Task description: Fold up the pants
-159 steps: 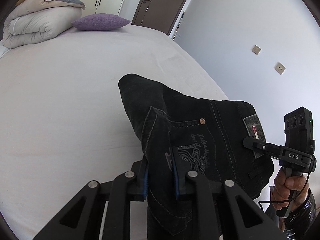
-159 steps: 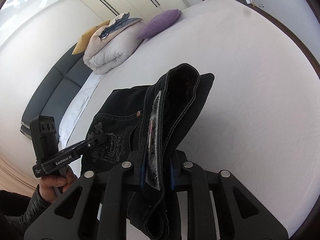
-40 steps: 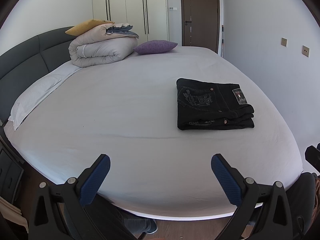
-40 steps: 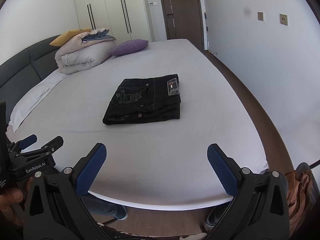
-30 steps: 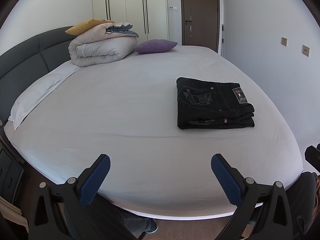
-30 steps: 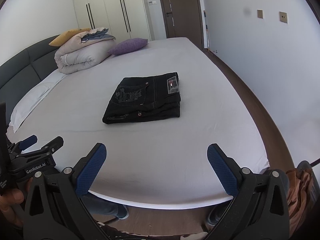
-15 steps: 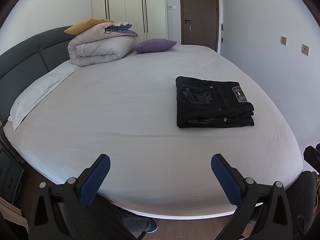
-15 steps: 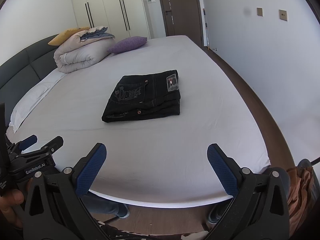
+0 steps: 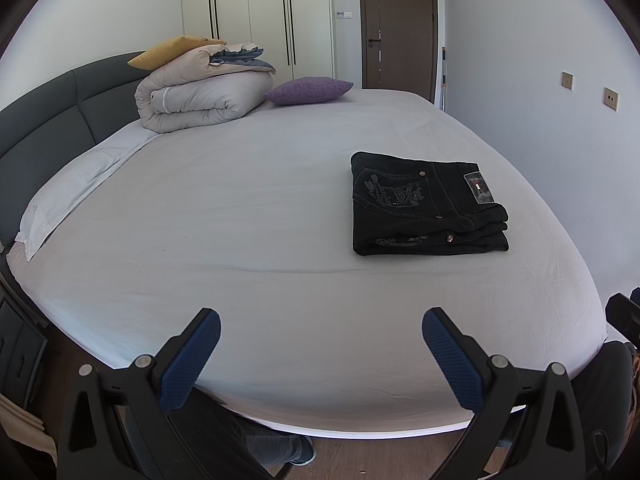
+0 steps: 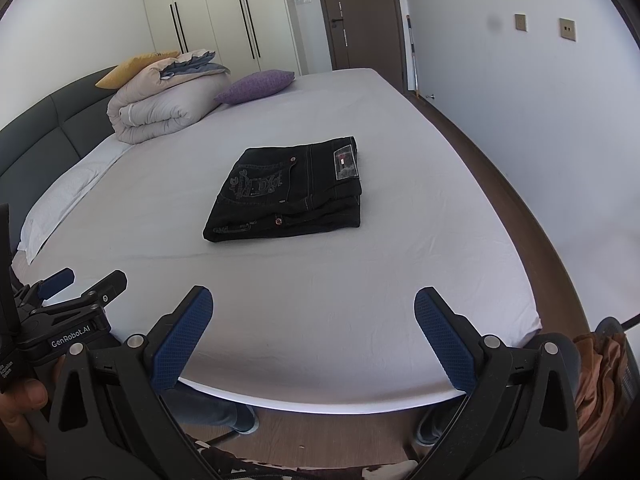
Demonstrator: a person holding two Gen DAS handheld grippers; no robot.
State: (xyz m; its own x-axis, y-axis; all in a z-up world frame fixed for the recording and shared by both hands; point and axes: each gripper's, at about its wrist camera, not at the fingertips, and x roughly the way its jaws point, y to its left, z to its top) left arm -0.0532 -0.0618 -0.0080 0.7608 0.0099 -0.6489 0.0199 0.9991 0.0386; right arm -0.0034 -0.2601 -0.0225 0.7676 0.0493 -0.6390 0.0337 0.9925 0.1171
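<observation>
The left claw [image 9: 320,356] hangs with its jaws spread wide and nothing between them, its blue ribbed pads [image 9: 191,356] over the near edge of the bed [image 9: 240,240]. The right claw [image 10: 314,340] is likewise gaping and empty, poised over the same near edge; in its view the left claw shows again at 9 o'clock, low at the frame's side, gripped by a hand [image 10: 20,408] at its handle. Out from both claws, across a stretch of pale sheet, lie the pants [image 9: 426,204], black denim folded into a compact rectangular stack, flat on the bed and well apart from either claw. From the left wrist view they sit toward 1 o'clock; from the right wrist view, near 12 o'clock [image 10: 288,192]. A leather label [image 9: 479,188] faces up on the stack's right end, with a stitched pocket to its left. Farther off, at about 11 o'clock, a rolled duvet [image 9: 196,96] rests against the dark headboard [image 9: 52,120], a yellow pillow [image 9: 172,50] on top of it and a purple cushion [image 9: 308,90] just beside it. Wardrobe doors [image 9: 256,20] and a brown door [image 9: 396,28] stand beyond the bed.
</observation>
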